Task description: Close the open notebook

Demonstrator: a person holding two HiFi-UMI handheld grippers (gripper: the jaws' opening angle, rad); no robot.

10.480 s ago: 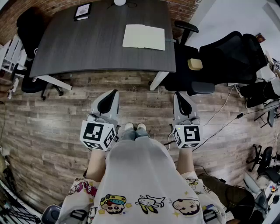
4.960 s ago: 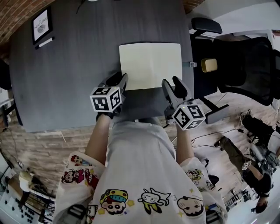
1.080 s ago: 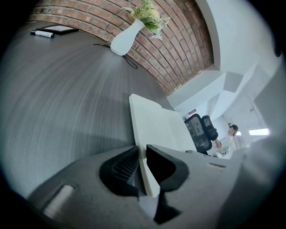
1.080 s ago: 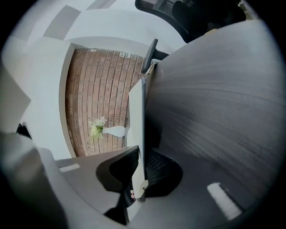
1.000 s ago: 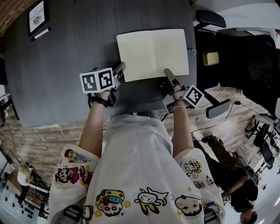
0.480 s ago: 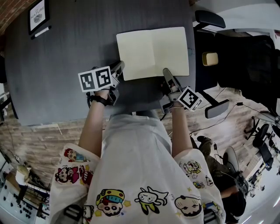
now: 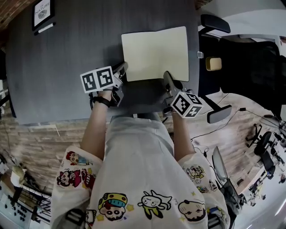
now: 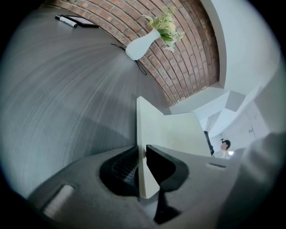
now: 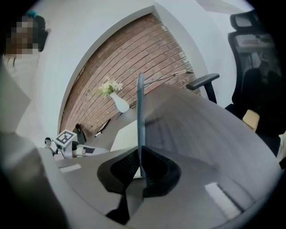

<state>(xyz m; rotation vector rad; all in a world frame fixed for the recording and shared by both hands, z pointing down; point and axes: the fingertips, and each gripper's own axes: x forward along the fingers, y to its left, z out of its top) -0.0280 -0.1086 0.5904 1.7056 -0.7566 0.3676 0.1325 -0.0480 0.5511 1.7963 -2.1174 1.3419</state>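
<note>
Dark grey desktop (image 7: 67, 67) fills the upper part of the head view, with a brick wall beyond it and a black office chair (image 7: 250, 58) at 3 o'clock. At 12 o'clock from the person, the cream-paged notebook (image 7: 155, 49) lies spread open on the desk. Seen from above, both halves are flat or nearly so. A framed card (image 7: 43, 10) with a pen (image 7: 47, 27) beside it sits well apart at 10 o'clock. A white vase of flowers (image 8: 143, 42) stands at the desk's far edge.

The left gripper (image 7: 121, 70) is at the notebook's 7 o'clock corner. Its own view shows the jaws set narrow and pressing on the thick near edge of the left half, pinning it. The right gripper (image 7: 166, 79) is on the near edge at about 5 o'clock. Its jaws have just been closing and are now all but together, pinched on a thin bluish-grey edge, apparently the right-hand cover. In that view the edge runs straight up between the jaws, with pale page on one side and desk on the other.

Judged from this, the grasping is done: one half is held down and the other is gripped by its edge. The closing itself has hardly begun, since from above the book reads as open. What is left is to swing the right half over the spine toward 9 o'clock and lay it on the left pages. The left gripper must clear out of the way, and then both can let go.
</note>
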